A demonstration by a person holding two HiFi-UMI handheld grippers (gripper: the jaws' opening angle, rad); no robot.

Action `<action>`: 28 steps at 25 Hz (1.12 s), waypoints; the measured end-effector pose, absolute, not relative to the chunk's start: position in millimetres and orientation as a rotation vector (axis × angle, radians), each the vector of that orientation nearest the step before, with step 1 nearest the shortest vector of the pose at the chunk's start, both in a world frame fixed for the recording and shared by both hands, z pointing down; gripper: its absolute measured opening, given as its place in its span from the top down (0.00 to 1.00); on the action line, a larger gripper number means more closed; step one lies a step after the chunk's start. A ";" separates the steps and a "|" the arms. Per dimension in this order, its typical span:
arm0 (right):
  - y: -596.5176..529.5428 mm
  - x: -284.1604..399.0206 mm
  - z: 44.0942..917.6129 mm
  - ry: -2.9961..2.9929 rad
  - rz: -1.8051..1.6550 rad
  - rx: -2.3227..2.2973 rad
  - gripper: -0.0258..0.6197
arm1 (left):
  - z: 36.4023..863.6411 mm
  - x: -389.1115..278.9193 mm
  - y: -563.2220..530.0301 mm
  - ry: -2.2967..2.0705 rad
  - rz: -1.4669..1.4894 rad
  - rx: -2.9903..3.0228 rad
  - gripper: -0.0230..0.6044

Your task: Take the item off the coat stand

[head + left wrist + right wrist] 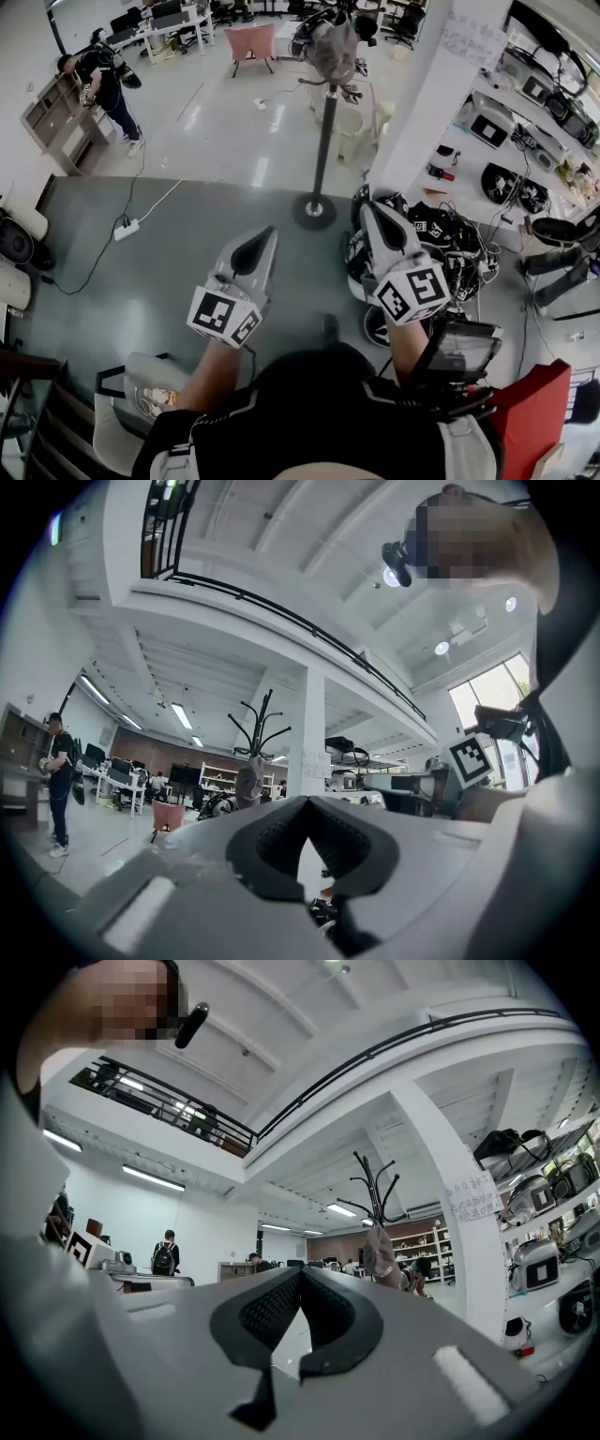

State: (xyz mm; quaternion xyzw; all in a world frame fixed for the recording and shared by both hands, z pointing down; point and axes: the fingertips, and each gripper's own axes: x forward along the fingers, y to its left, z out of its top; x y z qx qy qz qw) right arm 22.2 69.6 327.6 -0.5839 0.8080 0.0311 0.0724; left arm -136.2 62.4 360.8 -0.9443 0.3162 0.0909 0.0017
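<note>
Grey fabric, seemingly a cap [330,47], hangs from the hooks at the top of the black coat stand [323,122], though at this range its exact kind is hard to make out. The stand rises from a round base [314,211] on the dark grey floor mat [169,281], ahead of both claws and between the lines along which they point.

The left gripper [262,239] has its jaws closed together with nothing between them. In the left gripper view the dark pads meet at the tip [307,799], and the cap [248,782] shows far beyond them, up and to the left, under the stand's curved hooks [261,726].

The right gripper [375,214] is likewise closed and empty. In the right gripper view its pads touch at the tip [300,1272], and the cap [380,1252] hangs to the right of that tip, well apart from it.

In the head view the right gripper's tip is just beside the base, while the cap itself is well apart from both claws.

A white pillar [427,94] stands to the right of the stand, and a pink chair [251,42] sits beyond it
</note>
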 end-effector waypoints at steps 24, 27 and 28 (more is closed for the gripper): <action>-40.4 117.0 311.6 2.466 0.094 -1.599 0.95 | 348.0 -32.3 -32.9 1.042 0.245 -2.937 0.94; -51.0 132.9 313.4 2.478 0.084 -1.578 0.95 | 348.6 -16.4 -43.4 1.070 0.227 -2.933 0.94; -54.0 137.5 313.8 2.483 0.084 -1.572 0.95 | 349.3 -12.3 -46.6 1.081 0.224 -2.933 0.94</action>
